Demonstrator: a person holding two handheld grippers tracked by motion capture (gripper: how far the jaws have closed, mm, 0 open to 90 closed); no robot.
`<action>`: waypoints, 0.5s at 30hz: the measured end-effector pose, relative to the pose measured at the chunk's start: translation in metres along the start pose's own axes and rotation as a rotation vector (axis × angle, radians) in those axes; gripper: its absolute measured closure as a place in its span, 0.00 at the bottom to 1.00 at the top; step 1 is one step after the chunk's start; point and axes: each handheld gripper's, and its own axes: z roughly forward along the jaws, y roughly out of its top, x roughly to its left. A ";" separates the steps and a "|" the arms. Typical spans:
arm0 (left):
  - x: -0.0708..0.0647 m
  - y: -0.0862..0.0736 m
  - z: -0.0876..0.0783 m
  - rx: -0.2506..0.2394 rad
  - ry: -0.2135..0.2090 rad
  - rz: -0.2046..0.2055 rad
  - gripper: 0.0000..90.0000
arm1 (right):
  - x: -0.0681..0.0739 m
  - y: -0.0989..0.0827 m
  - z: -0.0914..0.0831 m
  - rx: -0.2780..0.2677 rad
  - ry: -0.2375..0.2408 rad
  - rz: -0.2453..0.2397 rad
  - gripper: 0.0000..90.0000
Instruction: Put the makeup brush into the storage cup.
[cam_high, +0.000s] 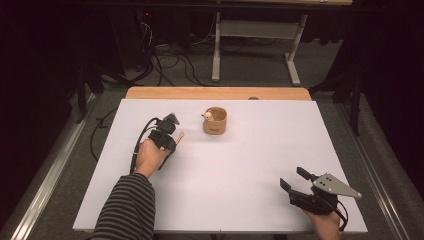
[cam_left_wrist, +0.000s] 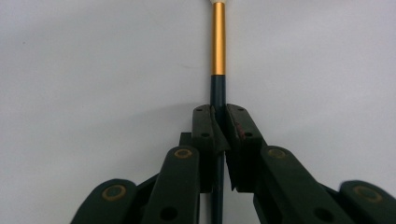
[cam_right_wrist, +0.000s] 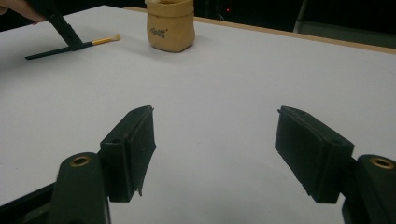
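Resting low near the person's side of the white surface (cam_high: 240, 190), the right tool (cam_high: 294, 178) has its jaws wide apart with nothing between them. Farther out on the left, the left tool (cam_left_wrist: 219, 123) is pinched tight on the dark handle of a small brush (cam_left_wrist: 218, 42) that lies flat. Past it, near the far edge, a tan bag (cam_high: 215, 121) stands upright, apart from the brush tip.
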 end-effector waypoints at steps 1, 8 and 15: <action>0.000 0.000 0.000 0.000 0.000 0.003 0.92 | 0.000 0.000 0.000 0.000 0.000 0.000 0.34; 0.002 -0.002 0.000 -0.021 -0.012 0.026 0.92 | 0.000 0.000 0.000 -0.002 -0.004 0.002 0.34; 0.000 -0.004 -0.002 -0.040 -0.021 0.057 0.92 | 0.000 0.000 0.000 -0.002 0.002 -0.002 0.34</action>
